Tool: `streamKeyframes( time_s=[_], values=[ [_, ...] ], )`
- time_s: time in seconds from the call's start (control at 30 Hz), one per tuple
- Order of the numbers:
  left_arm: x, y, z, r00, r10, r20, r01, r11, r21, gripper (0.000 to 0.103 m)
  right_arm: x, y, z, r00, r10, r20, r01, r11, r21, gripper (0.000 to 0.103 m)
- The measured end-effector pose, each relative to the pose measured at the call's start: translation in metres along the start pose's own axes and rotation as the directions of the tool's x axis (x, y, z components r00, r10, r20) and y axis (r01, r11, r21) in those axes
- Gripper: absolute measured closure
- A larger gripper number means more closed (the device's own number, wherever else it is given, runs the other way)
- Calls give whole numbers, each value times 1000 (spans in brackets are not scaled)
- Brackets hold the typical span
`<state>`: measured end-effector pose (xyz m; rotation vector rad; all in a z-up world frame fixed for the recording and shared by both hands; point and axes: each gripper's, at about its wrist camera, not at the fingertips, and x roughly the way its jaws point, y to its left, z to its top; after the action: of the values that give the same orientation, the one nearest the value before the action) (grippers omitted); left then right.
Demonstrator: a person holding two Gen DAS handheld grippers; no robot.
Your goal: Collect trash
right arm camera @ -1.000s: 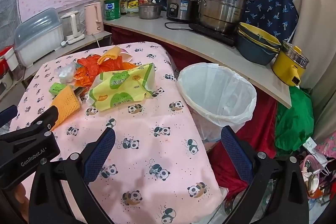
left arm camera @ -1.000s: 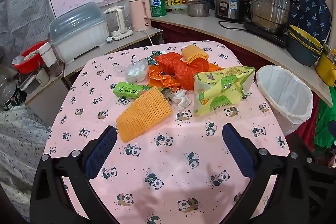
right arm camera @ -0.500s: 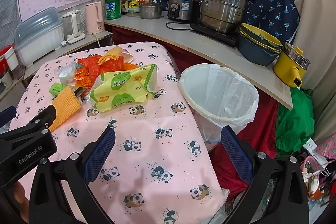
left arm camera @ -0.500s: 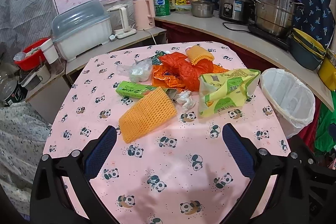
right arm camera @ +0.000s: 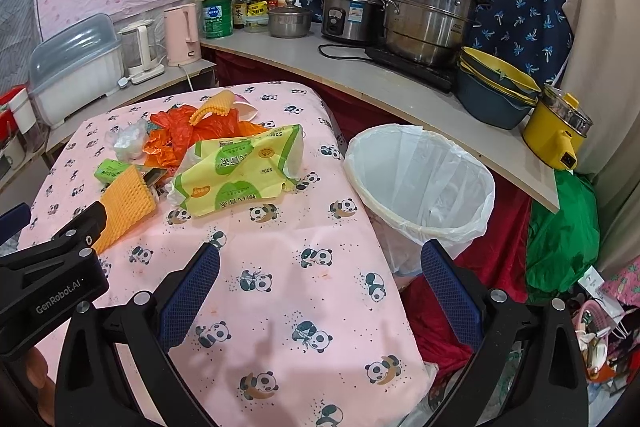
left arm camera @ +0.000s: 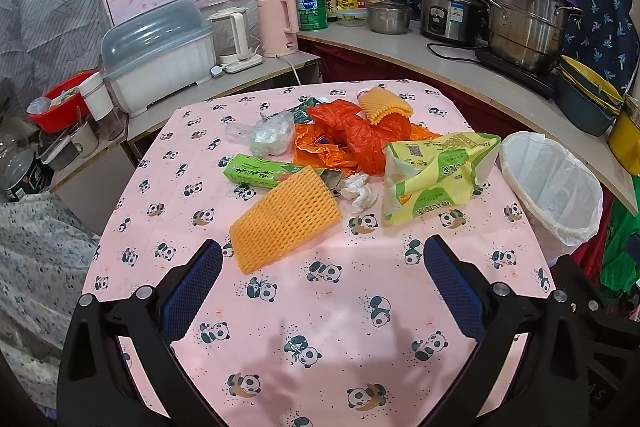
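- My left gripper (left arm camera: 322, 279) hangs over the near part of the surface (left arm camera: 320, 347) with its jaws wide apart and nothing between them; my right gripper (right arm camera: 320, 279) is likewise spread and empty, over the surface's right edge.
- The trash lies in one heap mid-surface: an orange foam net (left arm camera: 286, 219) nearest me, a green carton (left arm camera: 264, 174) partly under it, a crumpled tissue (left arm camera: 358, 191), a yellow-green wrapper (left arm camera: 432, 179), orange plastic bags (left arm camera: 352, 139), a clear bag (left arm camera: 266, 135) and a second foam net (left arm camera: 384, 105) behind.
- The lined bin (right arm camera: 420, 183) stands just beside the surface's right edge, mouth open, and I see no trash in it.
- Risk, as I judge it: the pieces overlap, so pinching the net could drag the carton or tissue along and drop them short of the bin.
- The wrapper and bags are limp; a shallow pinch may slip, or a trailing end could sweep neighbours off the edge.
- The cloth could bunch if my fingertips press into it.
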<state>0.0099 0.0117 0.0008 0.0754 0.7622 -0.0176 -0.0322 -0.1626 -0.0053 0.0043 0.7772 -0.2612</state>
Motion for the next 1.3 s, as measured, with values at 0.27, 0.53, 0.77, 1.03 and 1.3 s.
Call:
streamKeyframes(
  time_s=[0.27,0.53,0.77,1.03,1.3],
  values=[
    [0,1,-1,1000,1,-2,-1,1000,-4,7,-2,0,0,1000,2,2,-2,1000,-1,7],
    [1,2,-1,1000,1,1,-1,1000,-3,7,-3,1,1,1000,-1,7,1,1000,0,6],
    [1,1,-1,1000,3,-2,-3,1000,-4,7,-4,0,2,1000,-1,9,1,1000,-1,6],
    [2,3,0,1000,1,-2,-1,1000,-2,7,-5,0,1,1000,-2,11,2,1000,-1,6],
    [2,3,-1,1000,1,-4,-1,1000,1,7,-5,-1,0,1000,-3,11,3,1000,2,6]
  ],
)
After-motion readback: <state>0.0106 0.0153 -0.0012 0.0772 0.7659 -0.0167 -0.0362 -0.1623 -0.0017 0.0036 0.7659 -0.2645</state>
